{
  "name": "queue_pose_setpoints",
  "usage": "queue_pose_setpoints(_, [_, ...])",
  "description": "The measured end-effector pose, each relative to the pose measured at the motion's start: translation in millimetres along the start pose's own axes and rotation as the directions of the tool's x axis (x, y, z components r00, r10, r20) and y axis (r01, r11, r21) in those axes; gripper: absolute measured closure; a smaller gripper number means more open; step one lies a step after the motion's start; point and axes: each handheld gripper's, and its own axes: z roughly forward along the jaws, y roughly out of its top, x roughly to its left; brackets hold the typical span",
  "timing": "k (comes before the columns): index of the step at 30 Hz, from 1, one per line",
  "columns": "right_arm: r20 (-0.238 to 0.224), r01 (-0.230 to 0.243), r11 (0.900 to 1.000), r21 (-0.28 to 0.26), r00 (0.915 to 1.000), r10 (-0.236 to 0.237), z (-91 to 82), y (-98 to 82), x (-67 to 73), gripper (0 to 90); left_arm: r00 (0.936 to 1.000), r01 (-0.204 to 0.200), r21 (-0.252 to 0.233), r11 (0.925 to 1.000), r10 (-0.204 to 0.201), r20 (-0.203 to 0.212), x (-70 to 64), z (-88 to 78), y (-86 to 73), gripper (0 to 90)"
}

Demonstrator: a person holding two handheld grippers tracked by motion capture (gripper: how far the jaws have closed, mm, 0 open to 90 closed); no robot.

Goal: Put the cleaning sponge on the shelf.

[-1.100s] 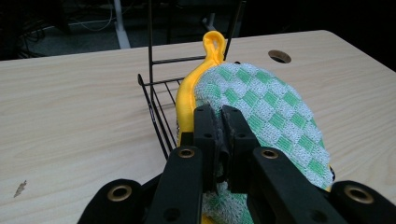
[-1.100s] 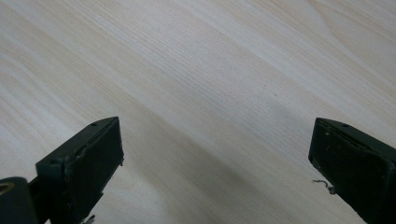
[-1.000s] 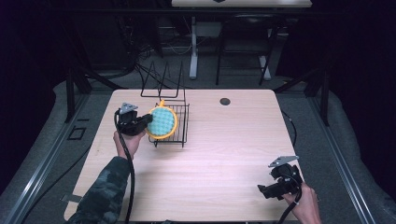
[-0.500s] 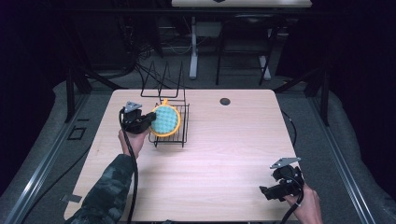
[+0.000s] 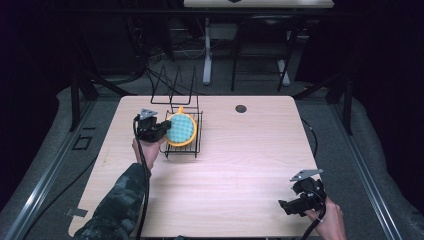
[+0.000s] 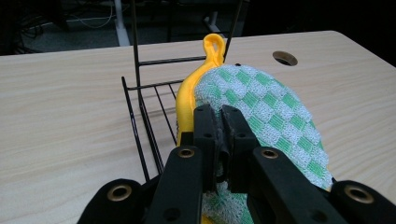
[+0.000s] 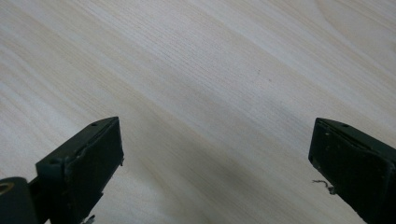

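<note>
Left gripper [image 5: 161, 128] sat left of centre in the high view, jaws clamped tight on the edge of the pot holder [image 5: 180, 128], a green-checked pad with a yellow rim. The pad stood tilted in the black wire rack [image 5: 196, 145], leaning over its left side. Right gripper [image 5: 291, 206] hung at the lower right over bare table [image 5: 240, 165], jaws spread wide, nothing between them.
</note>
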Motion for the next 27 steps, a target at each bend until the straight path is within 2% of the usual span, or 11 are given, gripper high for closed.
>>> queue_pose_setpoints(12, [-0.001,0.002,1.000,-0.002,1.0000,-0.002,-0.1,-0.3,0.4,2.5,0.9999,0.016,0.033,0.9993,-0.015,-0.005,1.5,12.0,-3.5,85.9])
queue_pose_setpoints(27, [0.000,0.000,1.000,-0.005,1.0000,0.000,-1.2,-1.0,1.1,2.7,0.9979,0.019,0.114,0.9933,-0.011,-0.064,1.0,27.7,-10.2,85.9])
